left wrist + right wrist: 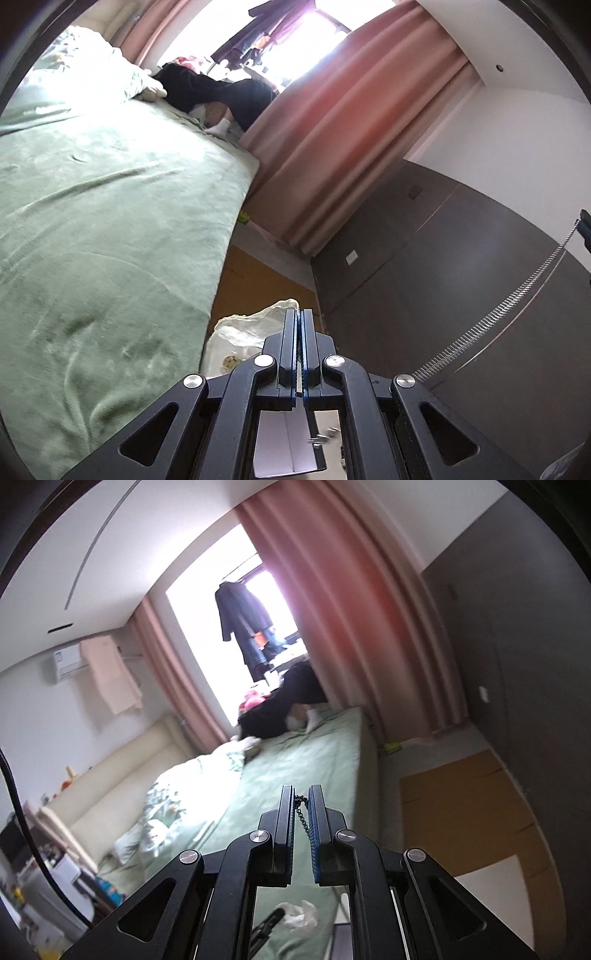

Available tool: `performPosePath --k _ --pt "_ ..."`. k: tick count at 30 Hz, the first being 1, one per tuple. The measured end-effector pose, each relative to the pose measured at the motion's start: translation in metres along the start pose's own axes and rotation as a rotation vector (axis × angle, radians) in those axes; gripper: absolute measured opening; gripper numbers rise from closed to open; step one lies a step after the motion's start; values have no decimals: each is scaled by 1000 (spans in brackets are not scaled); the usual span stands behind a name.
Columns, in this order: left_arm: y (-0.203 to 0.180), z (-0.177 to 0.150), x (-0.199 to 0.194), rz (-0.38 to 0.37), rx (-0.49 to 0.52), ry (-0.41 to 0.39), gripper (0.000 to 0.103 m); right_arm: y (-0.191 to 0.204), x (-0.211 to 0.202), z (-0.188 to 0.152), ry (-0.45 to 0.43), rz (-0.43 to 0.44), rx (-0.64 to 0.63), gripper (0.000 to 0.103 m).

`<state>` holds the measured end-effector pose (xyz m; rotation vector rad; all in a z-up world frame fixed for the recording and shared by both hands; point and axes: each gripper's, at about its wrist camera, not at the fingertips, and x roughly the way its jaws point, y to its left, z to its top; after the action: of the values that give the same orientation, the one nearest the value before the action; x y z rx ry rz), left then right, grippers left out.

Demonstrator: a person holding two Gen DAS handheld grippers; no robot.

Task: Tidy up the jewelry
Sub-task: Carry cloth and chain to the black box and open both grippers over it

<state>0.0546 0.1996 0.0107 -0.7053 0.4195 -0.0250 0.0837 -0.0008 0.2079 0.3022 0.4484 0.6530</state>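
Observation:
In the left wrist view my left gripper [299, 314] is shut on the edge of a clear plastic bag [243, 332], which hangs to the left of the fingers beside the bed. Small pale beads show inside the bag. In the right wrist view my right gripper [301, 794] has its jaws a little apart, with a thin dark chain [302, 810] caught between the pads and hanging down. It is held up over the green bed [295, 775].
A green bedsheet [92, 221] fills the left. Pink curtains [351, 129] and a dark grey cabinet wall [461, 295] stand on the right. Brown cardboard [461, 801] lies on the floor. A coiled cable [498, 314] crosses the right side. Dark clothes lie on the bed's far end [280, 709].

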Motion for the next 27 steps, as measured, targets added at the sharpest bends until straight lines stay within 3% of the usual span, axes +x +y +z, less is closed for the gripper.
performPosePath --k 14,27 --pt "2 -2 4 9 -6 13 0 -5 55 -41 138 21 14 9" --pt "1 -3 10 22 7 27 0 -59 98 -101 283 18 109 9"
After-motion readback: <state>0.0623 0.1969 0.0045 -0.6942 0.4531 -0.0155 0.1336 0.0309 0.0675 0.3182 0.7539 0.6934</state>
